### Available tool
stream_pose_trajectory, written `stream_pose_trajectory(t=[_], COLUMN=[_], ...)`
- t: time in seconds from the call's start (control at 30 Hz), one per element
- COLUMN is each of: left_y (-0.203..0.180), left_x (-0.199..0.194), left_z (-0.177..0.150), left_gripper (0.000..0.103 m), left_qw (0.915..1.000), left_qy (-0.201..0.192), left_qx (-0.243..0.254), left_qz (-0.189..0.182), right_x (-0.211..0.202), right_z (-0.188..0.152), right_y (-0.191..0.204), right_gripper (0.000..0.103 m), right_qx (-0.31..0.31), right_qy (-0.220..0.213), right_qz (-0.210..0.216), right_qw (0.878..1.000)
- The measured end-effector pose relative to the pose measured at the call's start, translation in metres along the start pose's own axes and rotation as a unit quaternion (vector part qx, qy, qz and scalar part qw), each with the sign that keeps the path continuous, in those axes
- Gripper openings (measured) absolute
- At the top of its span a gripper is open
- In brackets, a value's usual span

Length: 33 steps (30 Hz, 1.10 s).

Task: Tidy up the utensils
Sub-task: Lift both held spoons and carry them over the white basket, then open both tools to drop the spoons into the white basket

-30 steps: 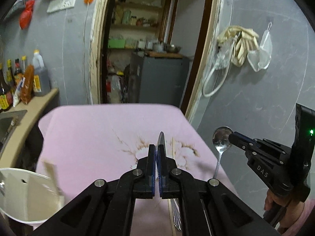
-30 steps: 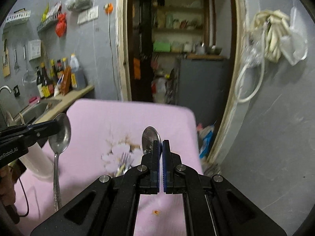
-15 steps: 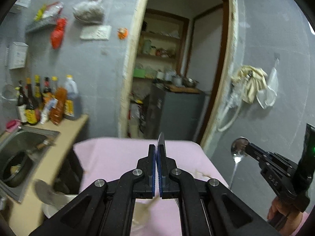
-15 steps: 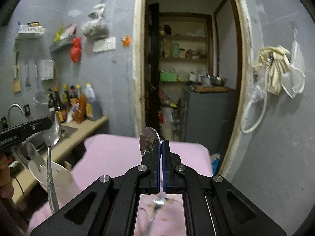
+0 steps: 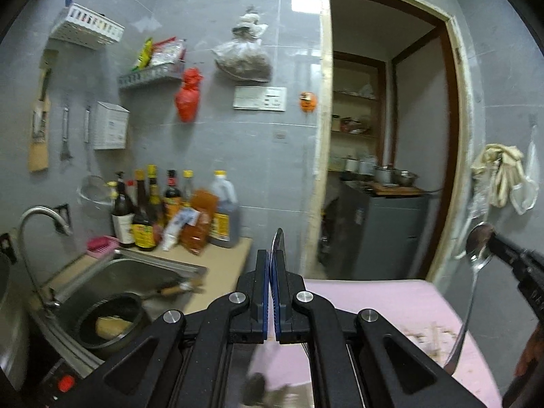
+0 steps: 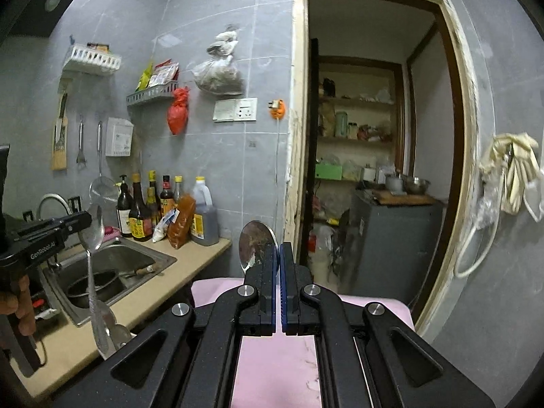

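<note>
Spoon (image 5: 278, 242) clamped in left gripper (image 5: 271, 265), bowl upward

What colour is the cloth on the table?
Pink tablecloth, with a brownish print; clearest in the left wrist view.

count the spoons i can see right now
2. One spoon is clamped by its bowl in the left gripper, handle hanging down; the other spoon is clamped in the right gripper. More may lie out of view.
</note>
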<state>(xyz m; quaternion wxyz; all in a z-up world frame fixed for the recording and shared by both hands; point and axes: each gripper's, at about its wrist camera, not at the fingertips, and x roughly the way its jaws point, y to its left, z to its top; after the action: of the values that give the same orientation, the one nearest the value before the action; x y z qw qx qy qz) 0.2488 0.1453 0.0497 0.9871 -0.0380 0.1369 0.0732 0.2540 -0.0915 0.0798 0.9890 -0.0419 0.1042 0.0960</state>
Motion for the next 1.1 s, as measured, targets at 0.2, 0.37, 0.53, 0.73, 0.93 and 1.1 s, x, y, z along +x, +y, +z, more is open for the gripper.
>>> stream_pose_trajectory(t=[0.2,0.37,0.53,0.73,0.93,1.1], left_y=[0.006,-0.001,-0.011,-0.02,-0.026,-0.028], left_x=[0.011,0.016,0.023,0.021,0.013,0.009], left_z=[-0.02,-0.042,-0.064,-0.084,-0.097,-0.104], left_gripper=[0.002,0.002,0.002,0.003,0.003,0.004], left_qw=[0.9993,0.9982,0.9978,0.9972,0.9967,0.9962], left_qy=[-0.01,-0.018,-0.018,-0.022,-0.021,-0.005], left_qx=[0.025,0.048,0.055,0.069,0.079,0.086], left_qz=[0.025,0.031,0.031,0.019,0.003,-0.011], right_x=[0.016,0.026,0.029,0.021,0.016,0.014], right_z=[-0.022,-0.045,-0.061,-0.077,-0.083,-0.088], right_y=[0.031,0.049,0.058,0.062,0.058,0.055], right_gripper=[0.002,0.002,0.002,0.002,0.002,0.003], right_qx=[-0.033,-0.059,-0.067,-0.066,-0.054,-0.045], right_qy=[0.012,0.019,0.03,0.04,0.051,0.065], right_qz=[-0.013,-0.023,-0.025,-0.019,-0.012,0.002], right_qw=[0.999,0.998,0.997,0.997,0.997,0.997])
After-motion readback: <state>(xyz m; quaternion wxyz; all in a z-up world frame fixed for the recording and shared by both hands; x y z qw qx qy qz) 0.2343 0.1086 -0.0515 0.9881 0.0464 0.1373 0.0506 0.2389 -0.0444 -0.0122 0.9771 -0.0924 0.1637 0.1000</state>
